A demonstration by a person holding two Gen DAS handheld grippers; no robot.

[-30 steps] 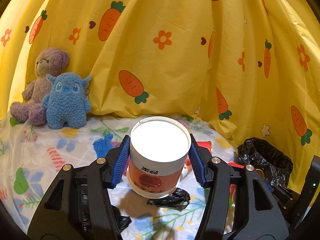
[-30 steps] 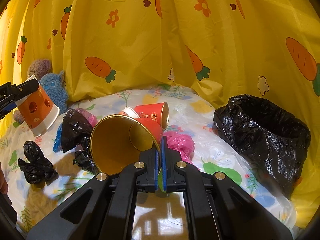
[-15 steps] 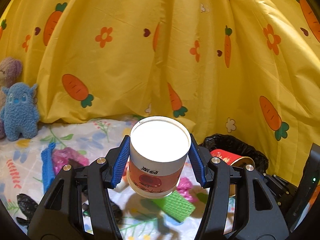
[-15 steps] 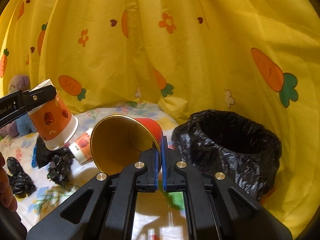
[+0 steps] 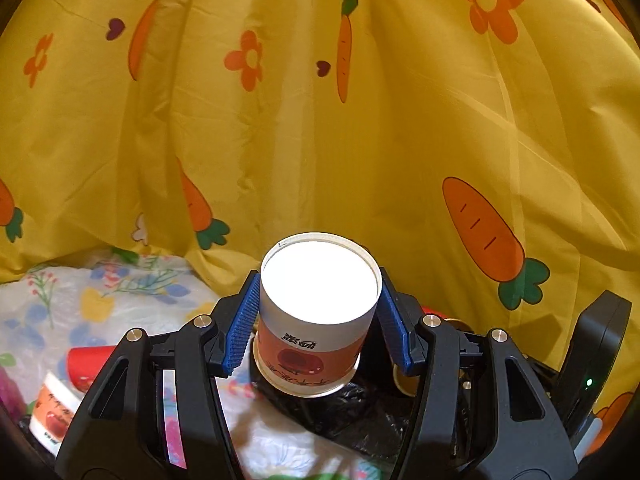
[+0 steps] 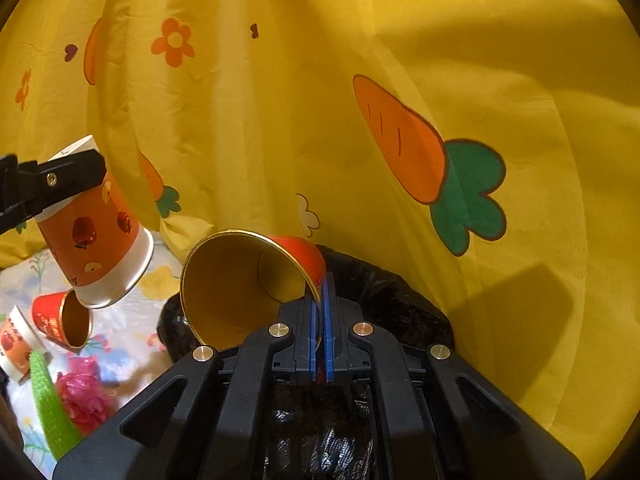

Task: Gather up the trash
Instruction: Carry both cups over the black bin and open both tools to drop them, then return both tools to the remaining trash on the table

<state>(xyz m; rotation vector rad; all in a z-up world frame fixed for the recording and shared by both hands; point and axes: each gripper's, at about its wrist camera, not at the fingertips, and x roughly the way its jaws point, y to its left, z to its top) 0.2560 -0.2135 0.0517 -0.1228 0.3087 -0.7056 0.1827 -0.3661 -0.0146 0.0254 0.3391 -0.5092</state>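
Note:
My left gripper (image 5: pixel 318 320) is shut on an orange and white paper cup (image 5: pixel 316 320), held upside down with its white base toward the camera, above the edge of the black trash bag (image 5: pixel 352 408). The same cup (image 6: pixel 94 232) shows at the left of the right wrist view. My right gripper (image 6: pixel 319 320) is shut on the rim of a red paper cup with a gold inside (image 6: pixel 244 284), held on its side over the black trash bag (image 6: pixel 400 304).
On the floral sheet (image 5: pixel 100 292) lie a red cup (image 6: pixel 60 318), another orange and white cup (image 6: pixel 14 344), a green foam strip (image 6: pixel 48 400) and a pink wad (image 6: pixel 82 392). A yellow carrot-print curtain (image 6: pixel 360 80) closes the back and right.
Both grippers have swung right with their cups, from the trash-strewn sheet toward the black bag. The right gripper now hangs over the bag's mouth. The plush toys have left the view.

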